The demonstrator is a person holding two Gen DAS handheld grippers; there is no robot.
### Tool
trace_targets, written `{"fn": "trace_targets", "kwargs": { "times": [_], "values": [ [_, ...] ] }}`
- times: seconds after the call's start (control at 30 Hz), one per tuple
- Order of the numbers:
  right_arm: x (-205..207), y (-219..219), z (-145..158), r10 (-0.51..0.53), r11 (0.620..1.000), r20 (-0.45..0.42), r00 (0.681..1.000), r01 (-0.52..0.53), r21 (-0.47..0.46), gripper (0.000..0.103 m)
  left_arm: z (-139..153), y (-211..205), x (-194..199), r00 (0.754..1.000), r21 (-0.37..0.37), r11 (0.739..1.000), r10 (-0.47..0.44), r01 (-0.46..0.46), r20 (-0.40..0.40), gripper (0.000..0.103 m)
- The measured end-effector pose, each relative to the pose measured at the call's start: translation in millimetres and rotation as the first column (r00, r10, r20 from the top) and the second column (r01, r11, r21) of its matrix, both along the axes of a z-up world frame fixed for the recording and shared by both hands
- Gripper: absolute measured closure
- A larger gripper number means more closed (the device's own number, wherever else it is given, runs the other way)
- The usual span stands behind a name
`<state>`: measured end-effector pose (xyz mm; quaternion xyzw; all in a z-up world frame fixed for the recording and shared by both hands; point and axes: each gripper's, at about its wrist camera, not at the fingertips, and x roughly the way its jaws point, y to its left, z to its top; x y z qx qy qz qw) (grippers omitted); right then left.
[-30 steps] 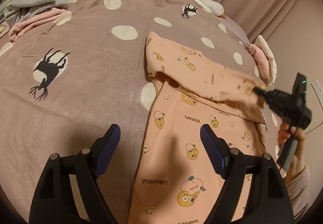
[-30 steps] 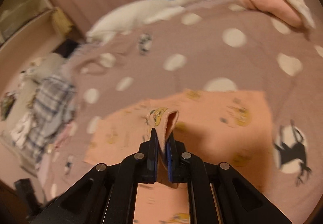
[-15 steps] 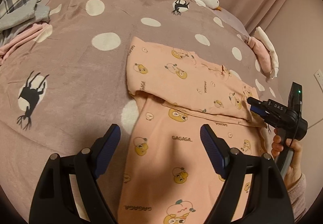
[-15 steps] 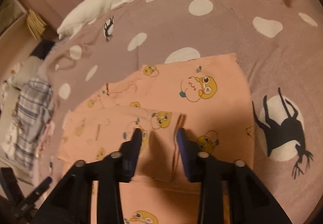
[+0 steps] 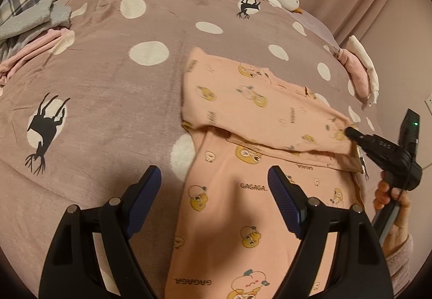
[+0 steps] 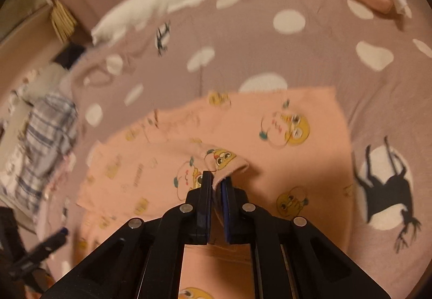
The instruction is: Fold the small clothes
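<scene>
The right gripper (image 6: pixel 216 185) had just closed, pinching a fold of the peach garment (image 5: pixel 243 207). The left gripper (image 5: pixel 214 185) hovered above it, jaws wide and empty

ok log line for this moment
task: fold small clothes | right gripper: just closed, pinching peach garment folded edge | left gripper: open, above garment | surface: polka-dot bedspread

Black tool (image 5: pixel 214 191) with ribbed blue pads (image 5: pixel 283 195), silver screws.

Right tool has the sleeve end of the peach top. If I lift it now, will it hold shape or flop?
Probably flop: the peach top already droops over the right tool pinching it. Looks thin and light, so it should drape. Its folded layers may drag along.
</scene>
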<state>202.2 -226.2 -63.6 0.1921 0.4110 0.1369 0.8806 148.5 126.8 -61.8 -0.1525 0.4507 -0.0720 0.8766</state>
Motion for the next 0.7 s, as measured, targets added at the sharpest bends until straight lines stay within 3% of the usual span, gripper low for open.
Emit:
{"fn": "trace_targets", "kwargs": {
  "times": [0.1, 0.2, 0.27, 0.33, 0.43, 0.5, 0.57, 0.6, 0.67, 0.7],
  "values": [
    [4, -4, 2, -0.036, 0.996, -0.011, 0.999, 0.035, -0.084, 0.095, -2, 1, 6, 1.000, -0.011, 1.000, 0.007, -0.007, -0.004, 0.022],
    [10, -9, -8, -0.051, 0.995, -0.068, 0.996, 0.044, -0.090, 0.095, -1, -4, 15, 1.000, -0.018, 1.000, -0.001, 0.001, -0.003, 0.022],
    [11, -13, -12, -0.112, 0.984, -0.080, 0.991, 0.099, -0.149, 0.095, 3, -8, 23, 1.000, -0.018, 1.000, -0.014, 0.014, 0.006, 0.022],
    [7, -15, -9, -0.165, 0.965, -0.062, 0.984, 0.148, -0.218, 0.085, 6, -12, 34, 0.999, -0.026, 0.999, -0.028, 0.028, 0.021, 0.022],
    [-3, -11, -2, -0.114, 0.978, -0.004, 0.994, 0.111, -0.178, 0.084, 10, -20, 50, 0.998, -0.037, 0.998, -0.045, 0.047, 0.044, 0.023],
    [-8, -3, 3, -0.024, 0.992, 0.028, 0.999, 0.027, -0.120, 0.084, 7, -26, 61, 0.998, -0.023, 0.999, -0.048, 0.049, 0.044, 0.026],
    [-9, 5, 1, 0.031, 0.995, 0.024, 0.999, -0.029, -0.092, 0.084, -2, -30, 70, 0.998, -0.011, 0.999, -0.052, 0.052, 0.022, 0.044],
    [-8, 9, -2, 0.050, 0.994, 0.015, 0.999, -0.049, -0.102, 0.084, -6, -31, 74, 0.998, -0.008, 0.998, -0.056, 0.056, 0.010, 0.047],
    [-5, 19, -10, 0.074, 0.983, -0.011, 0.997, -0.075, -0.165, 0.084, -17, -32, 79, 0.999, 0.020, 0.999, -0.047, 0.047, -0.025, 0.063],
    [-4, 22, -15, 0.075, 0.978, -0.025, 0.997, -0.078, -0.194, 0.084, -21, -32, 80, 0.998, 0.027, 0.998, -0.048, 0.049, -0.035, 0.065]
  ]
}}
